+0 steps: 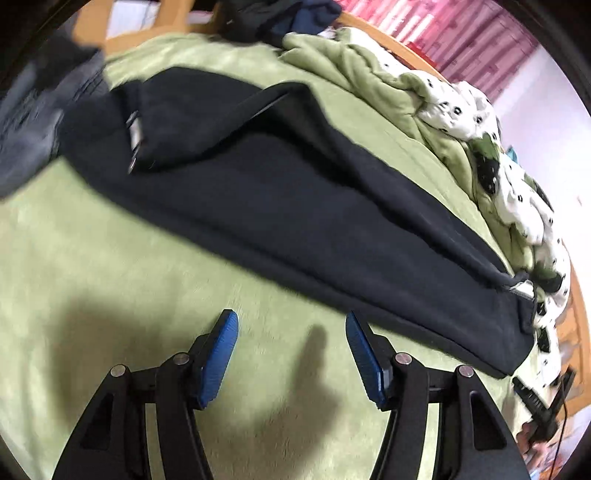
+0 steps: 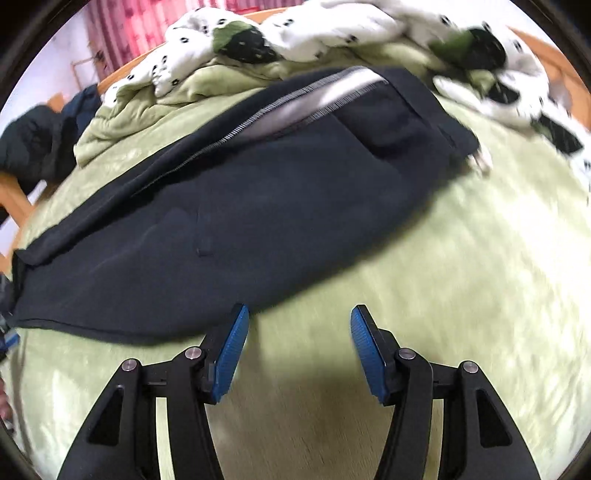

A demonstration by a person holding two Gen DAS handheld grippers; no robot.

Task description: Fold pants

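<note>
Dark navy pants [image 1: 277,192] lie folded lengthwise on a light green blanket [image 1: 92,258], running from upper left to lower right in the left wrist view. In the right wrist view the same pants [image 2: 229,214] show their waistband with a grey lining strip [image 2: 314,96] at the top. My left gripper [image 1: 291,325] hangs open just short of the pants' near edge, with only blanket between its blue pads [image 1: 218,362]. My right gripper [image 2: 299,321] is open too; its left pad [image 2: 231,354] sits at the pants' near edge, not pressing on it.
A bunched quilt, green and white with black spots [image 1: 480,122], lies along the far side of the bed [image 2: 295,33]. Dark clothes [image 2: 37,144] are heaped at one corner by a wooden bed frame. A grey garment [image 1: 29,110] lies at the left. Black gear with cables [image 1: 543,406] sits at the right.
</note>
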